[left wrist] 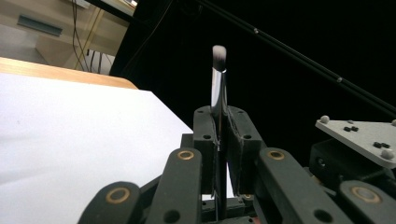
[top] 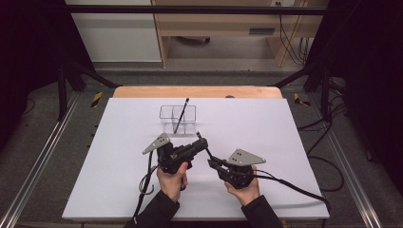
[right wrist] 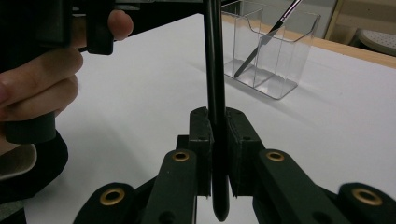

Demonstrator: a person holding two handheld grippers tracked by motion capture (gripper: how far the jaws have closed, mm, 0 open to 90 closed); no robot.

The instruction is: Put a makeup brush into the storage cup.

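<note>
Both grippers clenched one makeup brush [top: 205,148] above the table [top: 119,142] — the left gripper [left wrist: 219,135] near its bristles, the right gripper [right wrist: 218,140] at the tail. Best that one released fully before the other carried it to the clear organizer [top: 177,118] — no tugging.

Glossy black brush handle [right wrist: 215,93], shiny ferrule [left wrist: 217,88].

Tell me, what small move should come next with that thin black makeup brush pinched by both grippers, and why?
Probably the right gripper should let go. Both grippers clamp the thin black makeup brush, the left gripper near its bristle end, so the left could then carry it alone to the clear plastic divided holder, where another brush already leans.
</note>
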